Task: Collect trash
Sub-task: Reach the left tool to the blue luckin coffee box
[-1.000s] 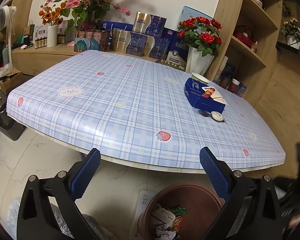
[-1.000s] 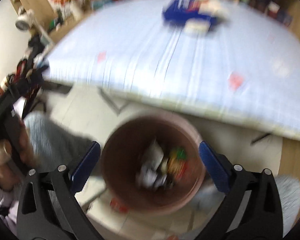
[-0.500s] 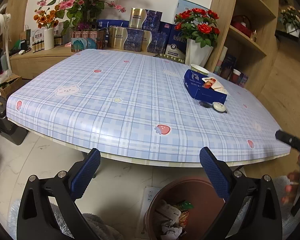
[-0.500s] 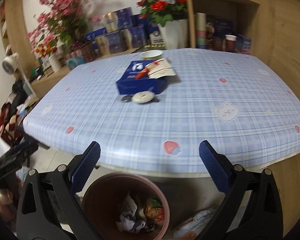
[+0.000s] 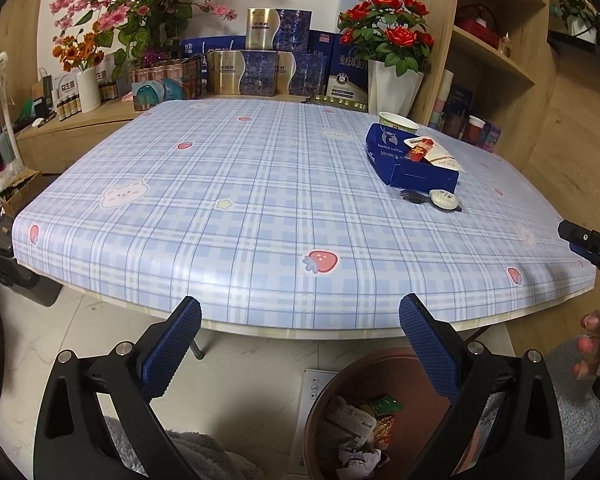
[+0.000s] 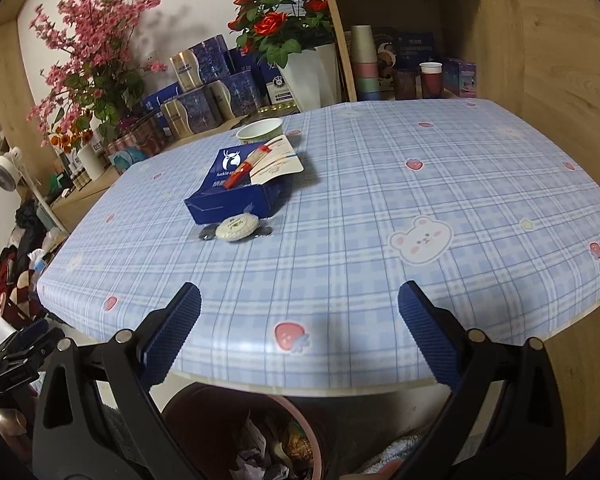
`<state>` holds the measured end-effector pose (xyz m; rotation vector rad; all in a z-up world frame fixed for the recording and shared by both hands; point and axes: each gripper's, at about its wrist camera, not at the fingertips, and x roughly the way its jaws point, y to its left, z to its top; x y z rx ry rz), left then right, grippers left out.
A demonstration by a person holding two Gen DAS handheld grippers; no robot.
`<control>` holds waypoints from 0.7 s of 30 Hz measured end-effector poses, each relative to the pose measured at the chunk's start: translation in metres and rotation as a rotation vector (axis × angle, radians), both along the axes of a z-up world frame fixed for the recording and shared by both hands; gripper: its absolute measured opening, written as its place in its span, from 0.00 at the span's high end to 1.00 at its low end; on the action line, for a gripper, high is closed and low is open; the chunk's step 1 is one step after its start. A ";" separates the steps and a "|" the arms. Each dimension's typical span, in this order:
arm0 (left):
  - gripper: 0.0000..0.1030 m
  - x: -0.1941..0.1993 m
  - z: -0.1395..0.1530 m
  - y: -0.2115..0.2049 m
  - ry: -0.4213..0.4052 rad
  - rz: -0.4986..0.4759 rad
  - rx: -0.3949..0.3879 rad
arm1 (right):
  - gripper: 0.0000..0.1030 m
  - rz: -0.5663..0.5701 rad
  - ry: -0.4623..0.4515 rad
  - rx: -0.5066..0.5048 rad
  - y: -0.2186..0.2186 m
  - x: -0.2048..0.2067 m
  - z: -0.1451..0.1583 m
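Blue "luckin coffee" box (image 5: 410, 160) lies on the plaid table (image 5: 260, 208).

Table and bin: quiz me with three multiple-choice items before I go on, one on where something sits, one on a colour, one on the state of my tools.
1. Where does the small round white packet lie?
A. inside the bin
B. on the table, just in front of the blue box
C. on the shelf

2. What colour is the bin?
A. reddish brown
B. white
C. green

3. How do the left tool and right tool stand?
A. both shut on trash
B. left open, right shut on a cup
C. both open and empty

Answers:
1 B, it rests on the table at the near edge of the blue box.
2 A, its rim and wall look reddish brown.
3 C, each tool's fingers are spread apart with nothing between them.
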<state>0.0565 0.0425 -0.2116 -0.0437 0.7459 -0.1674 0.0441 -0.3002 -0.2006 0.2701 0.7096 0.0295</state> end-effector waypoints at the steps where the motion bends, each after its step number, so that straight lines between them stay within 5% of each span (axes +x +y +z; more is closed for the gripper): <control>1: 0.06 0.003 0.000 -0.002 0.004 -0.002 0.003 | 0.05 0.001 -0.002 0.004 -0.001 0.001 -0.001; 13: 0.06 0.056 0.018 -0.041 0.015 -0.092 0.053 | 0.06 -0.016 0.028 0.006 -0.024 0.035 -0.015; 21: 0.06 0.142 0.040 -0.097 0.094 -0.246 0.010 | 0.06 -0.031 0.034 0.002 -0.044 0.068 -0.017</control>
